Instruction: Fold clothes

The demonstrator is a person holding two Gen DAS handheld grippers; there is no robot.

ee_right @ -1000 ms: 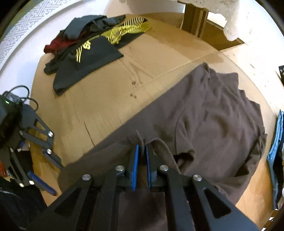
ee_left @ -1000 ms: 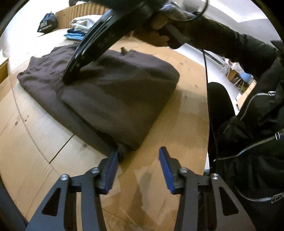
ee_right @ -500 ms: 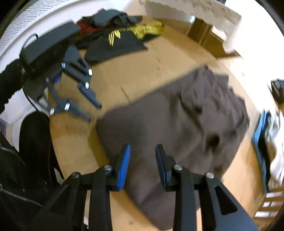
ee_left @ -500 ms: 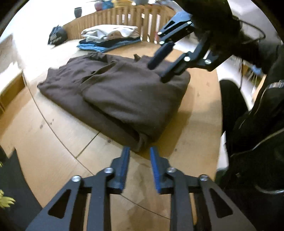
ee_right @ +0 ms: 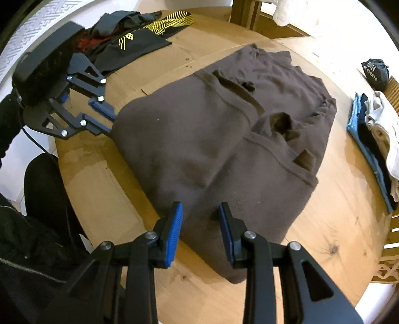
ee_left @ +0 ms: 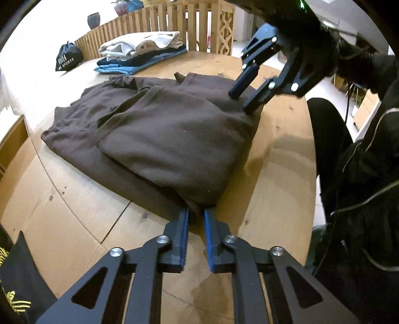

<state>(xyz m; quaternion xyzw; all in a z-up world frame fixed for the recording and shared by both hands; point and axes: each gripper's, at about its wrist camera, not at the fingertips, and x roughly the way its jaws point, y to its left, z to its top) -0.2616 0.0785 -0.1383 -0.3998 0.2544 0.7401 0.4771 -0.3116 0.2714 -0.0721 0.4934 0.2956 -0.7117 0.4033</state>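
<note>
A brown garment (ee_left: 169, 134) lies folded over on the round wooden table (ee_left: 74, 211). My left gripper (ee_left: 195, 214) is at its near corner. Its jaws are closing and a bunch of brown fabric fills the narrow gap between the blue pads. From the right wrist view, the left gripper (ee_right: 111, 123) meets the brown garment (ee_right: 224, 124) at its left edge. My right gripper (ee_right: 200, 208) stands open over the garment's near edge, pads not pressing. In the left wrist view the right gripper (ee_left: 242, 102) tips down onto the far right corner.
A stack of folded clothes (ee_left: 142, 49) and a black bag (ee_left: 68, 59) sit at the table's far side by a wooden fence (ee_left: 174, 22). A black garment with yellow print (ee_right: 134, 47) lies beyond the left gripper. The person's dark jacket (ee_left: 361, 199) borders the table edge (ee_right: 336, 224).
The right gripper, shut on a brown fold a second ago, has let go, opened and moved across to the garment's edge. The left jaws have narrowed onto the corner.
</note>
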